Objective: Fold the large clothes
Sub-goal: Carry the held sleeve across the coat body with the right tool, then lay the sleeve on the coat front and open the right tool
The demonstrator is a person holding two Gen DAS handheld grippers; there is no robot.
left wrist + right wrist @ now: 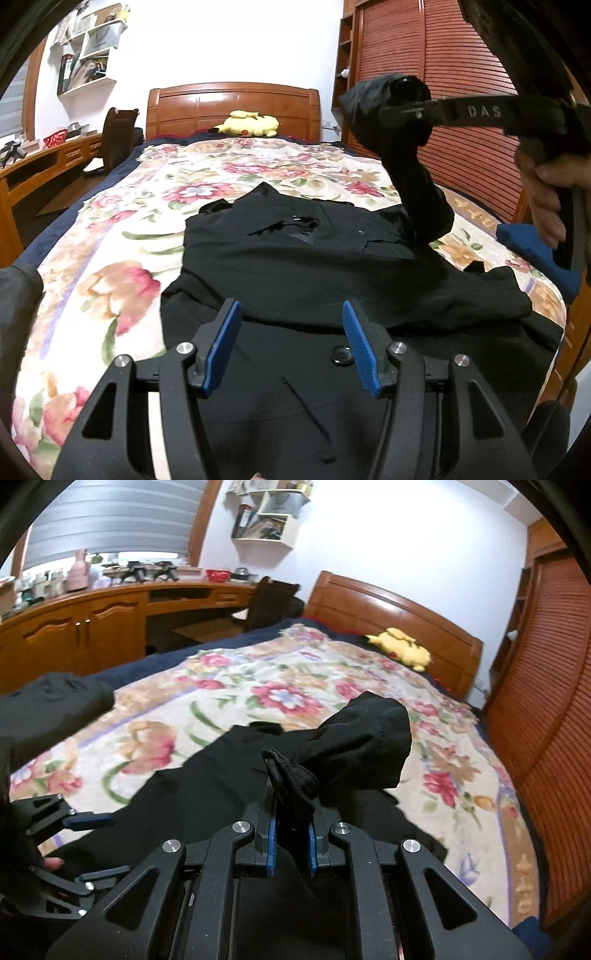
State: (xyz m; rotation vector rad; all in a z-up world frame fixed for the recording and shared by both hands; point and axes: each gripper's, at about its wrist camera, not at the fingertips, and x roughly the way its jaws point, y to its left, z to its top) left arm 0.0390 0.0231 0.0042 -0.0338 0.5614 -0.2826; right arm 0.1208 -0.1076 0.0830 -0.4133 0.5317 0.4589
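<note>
A large black garment (295, 266) lies spread on the floral bedspread (122, 236). My left gripper (291, 314) is open and empty, low over the garment's near hem, beside a black button (342, 355). My right gripper (291, 812) is shut on the garment's black sleeve (362, 746), held lifted above the bed. In the left wrist view the right gripper (402, 107) is up at the right, with the sleeve (417, 192) hanging from it down to the garment. The left gripper's blue fingertip (88, 820) shows at the left of the right wrist view.
A yellow plush toy (247, 124) lies by the wooden headboard (232, 107). A blue cloth (535, 254) lies at the bed's right edge. A slatted wooden wardrobe (443, 74) stands right of the bed, a desk with a chair (118, 133) left. A dark cloth (55, 705) lies at the left.
</note>
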